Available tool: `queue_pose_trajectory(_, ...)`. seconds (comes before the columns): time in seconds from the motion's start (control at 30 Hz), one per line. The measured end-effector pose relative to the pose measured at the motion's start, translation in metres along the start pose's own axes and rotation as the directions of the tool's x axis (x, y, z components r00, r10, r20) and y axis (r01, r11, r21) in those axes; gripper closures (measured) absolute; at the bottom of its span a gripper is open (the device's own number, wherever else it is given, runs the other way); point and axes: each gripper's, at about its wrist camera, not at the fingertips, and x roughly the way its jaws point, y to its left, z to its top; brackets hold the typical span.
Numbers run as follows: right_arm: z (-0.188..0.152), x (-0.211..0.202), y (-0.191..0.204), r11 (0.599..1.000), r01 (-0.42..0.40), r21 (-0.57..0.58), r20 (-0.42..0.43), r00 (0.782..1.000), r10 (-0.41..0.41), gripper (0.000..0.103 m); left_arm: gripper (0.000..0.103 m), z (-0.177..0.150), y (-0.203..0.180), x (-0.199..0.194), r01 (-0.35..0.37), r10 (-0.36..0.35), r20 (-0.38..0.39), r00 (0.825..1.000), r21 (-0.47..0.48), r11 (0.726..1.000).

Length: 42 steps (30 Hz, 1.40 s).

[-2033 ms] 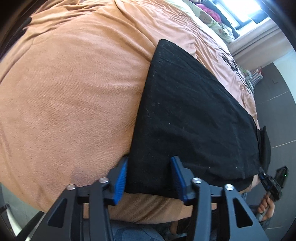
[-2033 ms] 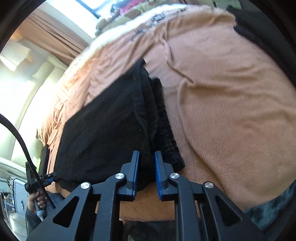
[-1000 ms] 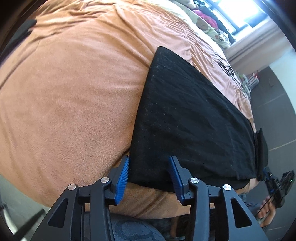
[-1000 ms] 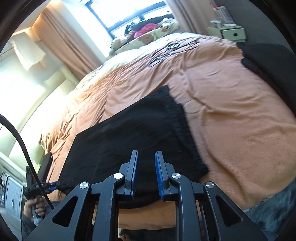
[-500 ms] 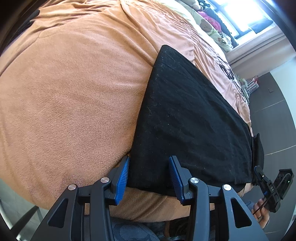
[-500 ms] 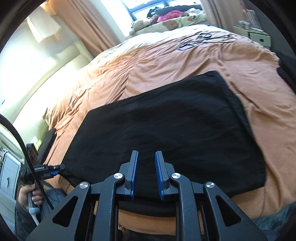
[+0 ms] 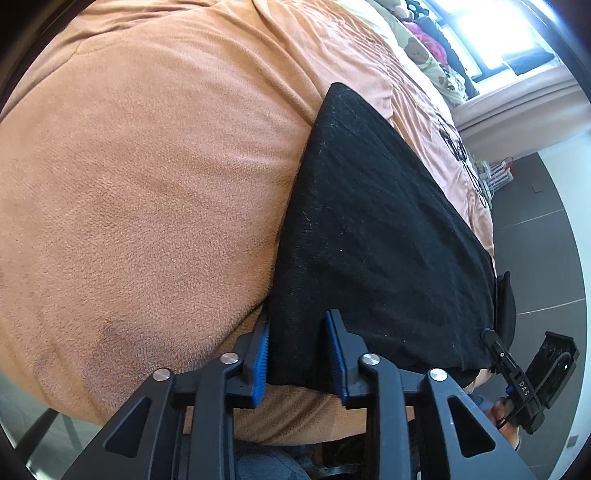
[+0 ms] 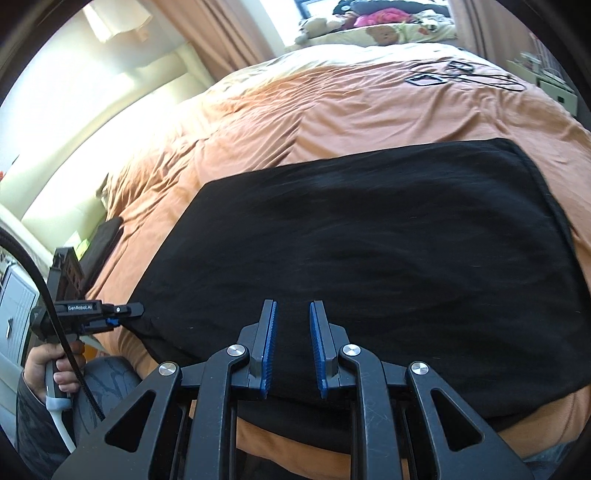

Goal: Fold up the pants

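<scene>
Black pants (image 7: 376,236) lie folded flat on an orange bedspread (image 7: 147,177). In the left wrist view my left gripper (image 7: 297,325) is open, its blue pads either side of the pants' near left corner. In the right wrist view the pants (image 8: 369,236) spread wide, and my right gripper (image 8: 291,314) is open a little above their near edge, holding nothing. The left gripper (image 8: 129,310) shows there at the pants' left corner. The right gripper (image 7: 491,338) shows in the left view at the pants' far right edge.
The bed's front edge runs just below both grippers. Pillows and soft toys (image 8: 376,29) lie at the head under the window. Black cables (image 8: 461,74) lie on the far bedspread. A dark flat object (image 8: 99,243) sits at the bed's left edge.
My right gripper let go of the bunched pants edge, rose, swung left and now faces the flat folded pants; its jaws opened slightly. The left gripper stayed at the corner.
</scene>
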Motion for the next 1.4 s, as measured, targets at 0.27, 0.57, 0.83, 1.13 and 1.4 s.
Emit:
queue_pose_trajectory(0.27,-0.002,0.047,0.025,0.998,0.026,-0.059,-0.116,0.993,-0.033,0.088,0.08,-0.006,0.0,-0.011,0.037,-0.038,0.051,0.998,0.014,0.999)
queue_pose_trajectory(0.57,-0.02,0.058,0.033,0.997,0.05,-0.06,-0.171,0.984,-0.059,0.087,0.081,-0.003,0.0,-0.017,0.091,-0.091,0.075,0.993,0.006,0.996)
queue_pose_trajectory(0.83,-0.003,0.045,0.035,0.993,0.093,-0.07,-0.148,0.984,-0.102,0.088,0.081,0.0,0.0,-0.016,0.09,-0.088,0.064,0.994,-0.03,0.995)
queue_pose_trajectory(1.13,0.009,0.07,0.043,0.984,0.145,-0.108,-0.166,0.973,-0.161,0.088,0.081,0.003,0.002,-0.012,0.069,-0.066,0.051,0.997,-0.059,0.996)
queue_pose_trajectory(1.4,0.03,0.095,0.039,0.982,0.161,-0.098,-0.161,0.971,-0.175,0.088,0.081,0.001,0.002,-0.011,0.072,-0.068,0.069,0.995,-0.055,0.996)
